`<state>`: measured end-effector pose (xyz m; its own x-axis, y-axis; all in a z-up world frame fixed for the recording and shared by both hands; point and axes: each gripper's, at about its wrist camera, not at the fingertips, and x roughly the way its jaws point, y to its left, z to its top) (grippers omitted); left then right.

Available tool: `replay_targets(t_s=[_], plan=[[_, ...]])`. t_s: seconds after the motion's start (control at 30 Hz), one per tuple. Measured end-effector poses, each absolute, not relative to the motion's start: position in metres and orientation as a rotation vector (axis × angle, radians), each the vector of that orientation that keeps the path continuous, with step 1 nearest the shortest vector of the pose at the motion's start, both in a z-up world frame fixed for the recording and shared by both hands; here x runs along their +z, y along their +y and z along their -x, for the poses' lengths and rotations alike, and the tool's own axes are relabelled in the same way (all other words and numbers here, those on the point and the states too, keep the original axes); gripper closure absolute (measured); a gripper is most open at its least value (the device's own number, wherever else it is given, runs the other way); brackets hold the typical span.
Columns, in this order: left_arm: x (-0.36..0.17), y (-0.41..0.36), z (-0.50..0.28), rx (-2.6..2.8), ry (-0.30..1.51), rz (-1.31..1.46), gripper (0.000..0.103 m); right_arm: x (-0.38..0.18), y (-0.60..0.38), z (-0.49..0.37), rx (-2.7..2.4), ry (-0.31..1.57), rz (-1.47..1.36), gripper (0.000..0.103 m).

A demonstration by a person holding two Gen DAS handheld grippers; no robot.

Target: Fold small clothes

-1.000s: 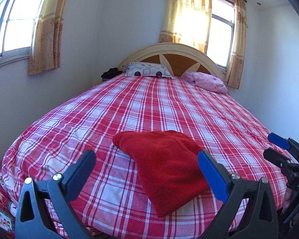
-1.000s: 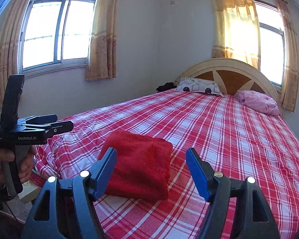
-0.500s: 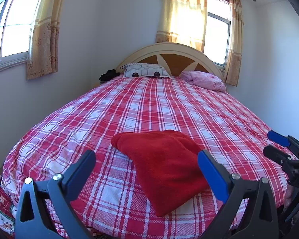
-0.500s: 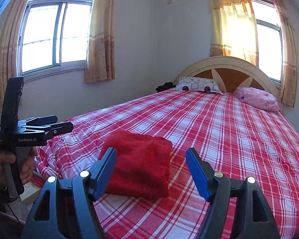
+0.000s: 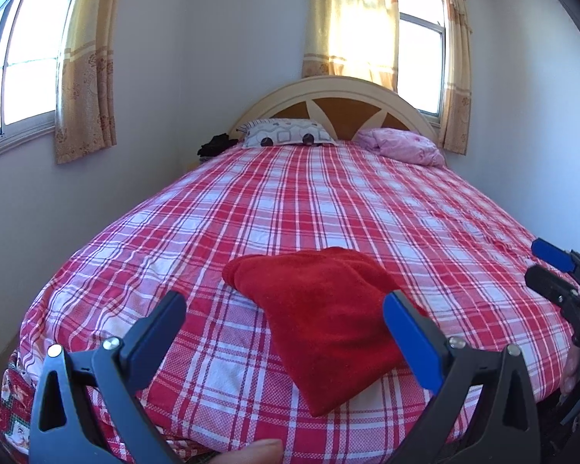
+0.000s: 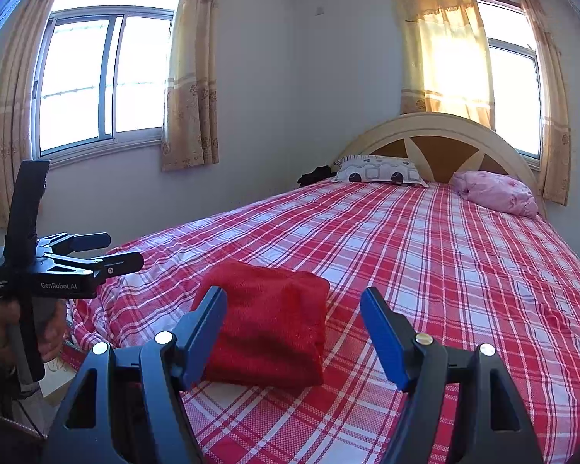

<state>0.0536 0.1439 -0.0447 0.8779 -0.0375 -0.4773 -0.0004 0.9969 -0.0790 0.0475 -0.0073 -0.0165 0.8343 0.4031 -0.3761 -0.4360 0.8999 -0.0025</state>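
Left wrist view: left gripper and right gripper both have spread fingers, empty, above folded red cloth on the bed.

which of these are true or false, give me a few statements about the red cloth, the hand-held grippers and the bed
1. The red cloth lies folded on the plaid bedspread. True.
2. The left hand-held gripper is clamped on the cloth. False: its jaws stand open and empty, short of the cloth.
3. The right hand-held gripper holds nothing. True.
4. The cloth sits up by the headboard. False: it lies near the foot of the bed, close to both grippers.
5. Two blue pillows lie at the head of the bed. False: one is a grey patterned pillow, the other a pink pillow.
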Motion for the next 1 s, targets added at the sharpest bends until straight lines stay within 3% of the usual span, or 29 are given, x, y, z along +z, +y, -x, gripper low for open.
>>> replay_targets(t_s=[1.0], plan=[[-0.037, 0.127, -0.041, -0.053, 0.420, 0.021, 0.000, -0.026, -0.008, -0.046, 0.446, 0.403, 0.080, 0.031]])
